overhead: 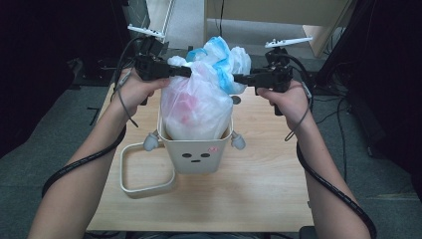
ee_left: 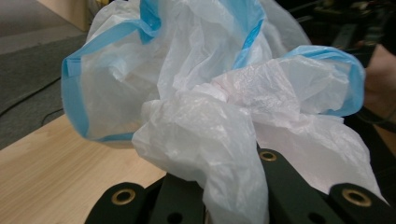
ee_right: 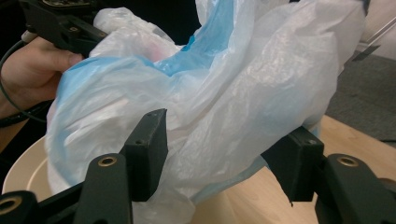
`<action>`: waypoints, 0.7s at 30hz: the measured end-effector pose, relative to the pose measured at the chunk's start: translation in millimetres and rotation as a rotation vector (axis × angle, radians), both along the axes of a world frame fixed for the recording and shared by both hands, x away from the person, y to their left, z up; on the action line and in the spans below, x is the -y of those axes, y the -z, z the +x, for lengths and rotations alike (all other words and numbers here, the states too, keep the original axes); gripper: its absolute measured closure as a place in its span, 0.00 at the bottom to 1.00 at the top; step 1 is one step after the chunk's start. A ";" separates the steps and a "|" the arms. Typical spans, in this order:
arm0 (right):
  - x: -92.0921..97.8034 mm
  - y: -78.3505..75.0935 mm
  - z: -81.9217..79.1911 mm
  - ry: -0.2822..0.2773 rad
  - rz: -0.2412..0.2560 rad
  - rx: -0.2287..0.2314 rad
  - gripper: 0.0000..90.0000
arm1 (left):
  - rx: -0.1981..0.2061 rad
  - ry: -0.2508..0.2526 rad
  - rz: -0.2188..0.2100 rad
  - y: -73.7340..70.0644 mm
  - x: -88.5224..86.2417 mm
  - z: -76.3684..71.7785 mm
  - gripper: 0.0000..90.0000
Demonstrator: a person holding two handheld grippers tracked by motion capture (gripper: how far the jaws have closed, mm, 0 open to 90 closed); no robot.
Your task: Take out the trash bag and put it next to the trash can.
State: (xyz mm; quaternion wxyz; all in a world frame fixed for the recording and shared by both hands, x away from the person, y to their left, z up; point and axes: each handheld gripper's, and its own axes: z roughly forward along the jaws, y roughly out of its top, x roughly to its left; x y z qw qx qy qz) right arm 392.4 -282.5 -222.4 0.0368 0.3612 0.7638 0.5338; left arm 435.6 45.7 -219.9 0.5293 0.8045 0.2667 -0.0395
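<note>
A cream bin (overhead: pixel 196 154) with a drawn face stands mid-table, holding a translucent white bag (overhead: pixel 199 102) with a blue rim (overhead: pixel 221 62) and something pink inside. My left gripper (overhead: pixel 180 71) is at the bag's upper left. Its jaws are pinched together on a fold of the bag (ee_left: pixel 205 135), with the gripper (ee_left: pixel 226 175) shut. My right gripper (overhead: pixel 240 78) is at the bag's upper right. Its jaws (ee_right: pixel 224 140) stand wide apart with the bag's bunched plastic (ee_right: pixel 243 88) between them, not squeezed.
A cream ring-shaped frame (overhead: pixel 130 186) lies on the wooden table (overhead: pixel 259 189) at the bin's left. Grey knobs (overhead: pixel 151 143) stick out on both sides of the bin. Dark floor and cables surround the table, and a pale cabinet (overhead: pixel 278 12) stands behind.
</note>
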 end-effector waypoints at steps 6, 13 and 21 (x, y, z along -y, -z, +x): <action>15.8 -22.5 -9.9 0.134 -0.041 0.075 0.49 | 0.006 -0.011 0.028 -0.8 2.7 0.0 0.97; 14.9 -27.7 -16.8 -0.022 0.082 0.093 0.49 | -0.002 -0.010 0.024 -1.3 7.6 -0.3 0.97; -41.9 -4.0 -8.9 -0.176 0.048 0.054 0.34 | 0.039 0.062 -0.020 -14.7 18.9 -9.0 0.97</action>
